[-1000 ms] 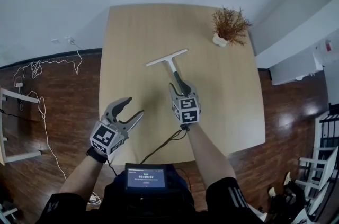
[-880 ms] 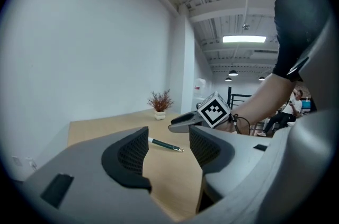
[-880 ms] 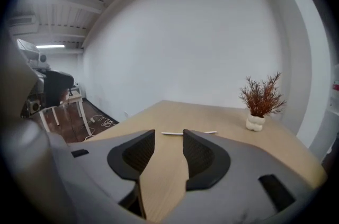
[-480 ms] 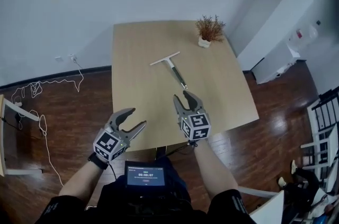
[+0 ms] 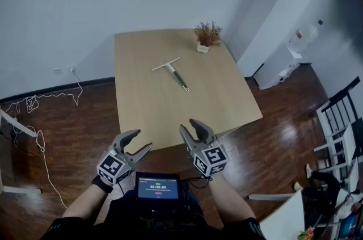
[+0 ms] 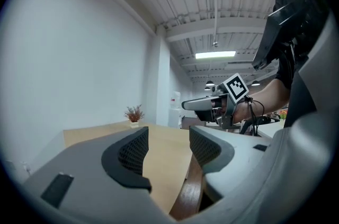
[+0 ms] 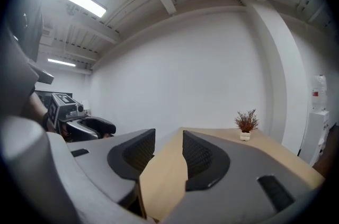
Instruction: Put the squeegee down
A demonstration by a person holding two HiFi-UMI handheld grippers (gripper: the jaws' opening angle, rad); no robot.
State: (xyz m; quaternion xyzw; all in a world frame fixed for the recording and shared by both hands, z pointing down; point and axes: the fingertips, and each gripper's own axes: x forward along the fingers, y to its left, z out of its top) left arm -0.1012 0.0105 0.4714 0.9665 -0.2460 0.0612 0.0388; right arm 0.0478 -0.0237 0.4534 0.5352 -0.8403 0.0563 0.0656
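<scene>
In the head view, the squeegee [image 5: 170, 73] is lying flat on the far part of the wooden counter [image 5: 193, 111], well apart from both grippers. The putting-down is looking finished, with nothing apparently left to do. The left gripper [image 5: 142, 140] and right gripper [image 5: 189, 126] are hovering by the counter's near edge, each spread open and carrying nothing. A potted plant [image 5: 206, 36] is standing at the far right corner. A small screen [image 5: 157, 186] by the person's chest is showing digits too small to read.

In the left gripper view, the fingers [image 6: 132, 148] are standing apart, with only bare counter showing between them.

In the right gripper view, the fingers [image 7: 197, 155] are likewise gaping and empty. No brand or label is showing.
</scene>
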